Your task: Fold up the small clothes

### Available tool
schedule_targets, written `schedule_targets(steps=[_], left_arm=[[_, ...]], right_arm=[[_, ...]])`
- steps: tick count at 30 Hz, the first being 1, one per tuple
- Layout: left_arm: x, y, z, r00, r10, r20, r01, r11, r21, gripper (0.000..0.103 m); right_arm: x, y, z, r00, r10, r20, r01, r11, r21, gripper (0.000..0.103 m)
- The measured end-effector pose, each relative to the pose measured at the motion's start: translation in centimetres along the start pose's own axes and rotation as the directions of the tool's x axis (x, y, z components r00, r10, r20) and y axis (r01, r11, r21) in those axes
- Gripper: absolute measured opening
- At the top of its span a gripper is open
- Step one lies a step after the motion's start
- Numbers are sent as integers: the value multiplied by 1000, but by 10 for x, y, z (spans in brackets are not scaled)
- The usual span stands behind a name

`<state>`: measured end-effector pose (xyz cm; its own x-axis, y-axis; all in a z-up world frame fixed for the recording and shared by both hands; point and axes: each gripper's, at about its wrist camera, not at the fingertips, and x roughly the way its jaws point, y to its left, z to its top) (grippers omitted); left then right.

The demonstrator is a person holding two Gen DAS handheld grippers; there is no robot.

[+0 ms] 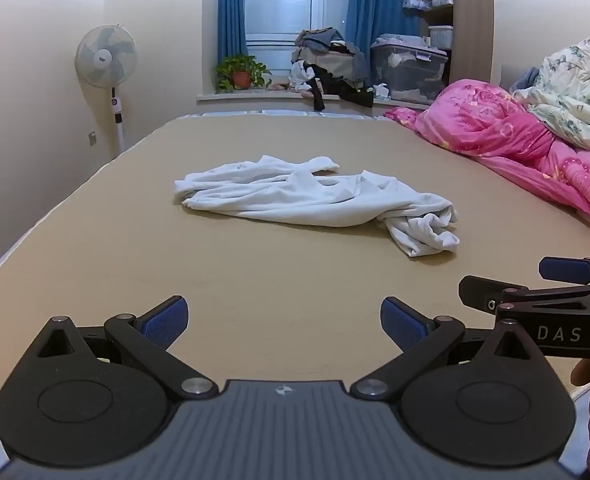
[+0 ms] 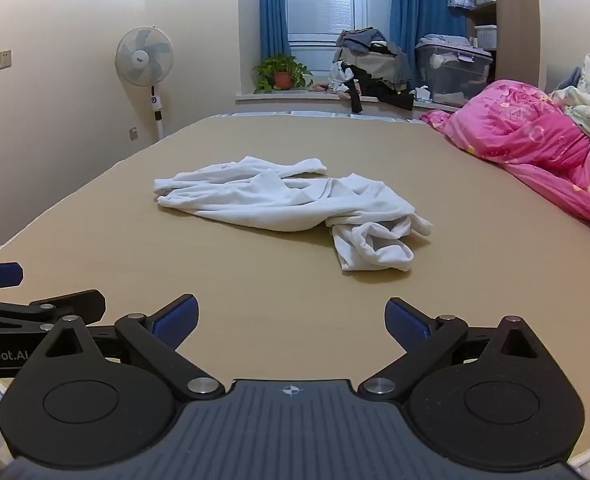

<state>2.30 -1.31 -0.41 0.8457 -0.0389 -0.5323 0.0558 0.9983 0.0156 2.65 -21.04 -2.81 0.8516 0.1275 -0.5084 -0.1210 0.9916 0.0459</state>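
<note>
White shirt [image 1: 315, 196] lay crumpled ahead of your left tongs [image 1: 283, 322] and right tongs [image 2: 291, 322], both held wide, empty, ready to reach.

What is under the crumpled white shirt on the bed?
The crumpled white shirt lies on the bare tan bed surface, which shows all around it. Anything directly beneath the cloth is covered and cannot be seen.

Crumpled white garment [image 1: 315, 200] on bed [image 1: 255, 280]
</note>
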Motion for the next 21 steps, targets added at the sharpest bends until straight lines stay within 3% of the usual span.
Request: schedule_targets(steps=[21], left_arm=[[9, -4, -8, 1000, 2, 4, -2, 1000, -3, 103]], right_arm=[[1, 2, 0, 1000, -1, 0, 1, 1000, 0, 99]])
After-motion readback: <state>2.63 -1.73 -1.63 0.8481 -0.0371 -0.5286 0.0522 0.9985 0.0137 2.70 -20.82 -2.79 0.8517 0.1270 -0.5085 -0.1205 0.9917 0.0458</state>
